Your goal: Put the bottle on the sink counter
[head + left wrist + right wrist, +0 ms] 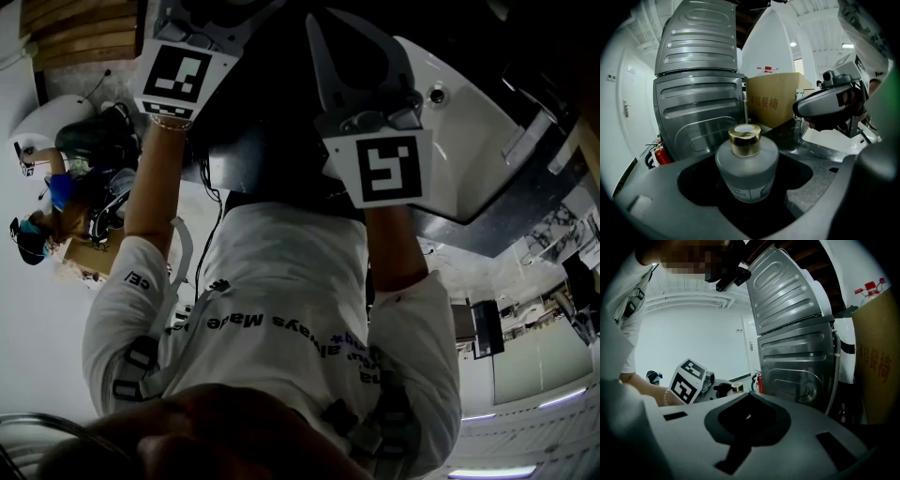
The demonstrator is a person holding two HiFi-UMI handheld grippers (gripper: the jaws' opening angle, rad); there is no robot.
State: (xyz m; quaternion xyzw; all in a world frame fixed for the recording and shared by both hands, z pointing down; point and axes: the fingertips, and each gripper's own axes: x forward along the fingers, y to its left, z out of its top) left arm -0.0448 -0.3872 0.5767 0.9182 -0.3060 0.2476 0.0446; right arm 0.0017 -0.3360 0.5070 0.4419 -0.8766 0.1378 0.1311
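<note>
Here, bottle (746, 164) gripped between left jaws

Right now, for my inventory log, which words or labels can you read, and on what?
"餐椅": red, the end of a print on the cardboard box; its first characters are unclear.
"always": upside down on the shirt; the rest is blurred.
Label on the bottle: too small to read.

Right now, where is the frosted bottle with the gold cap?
In the left gripper view, the bottle is held upright in the left gripper's tongs, in front of the ribbed metal panel, with the cardboard box behind on its right.
</note>
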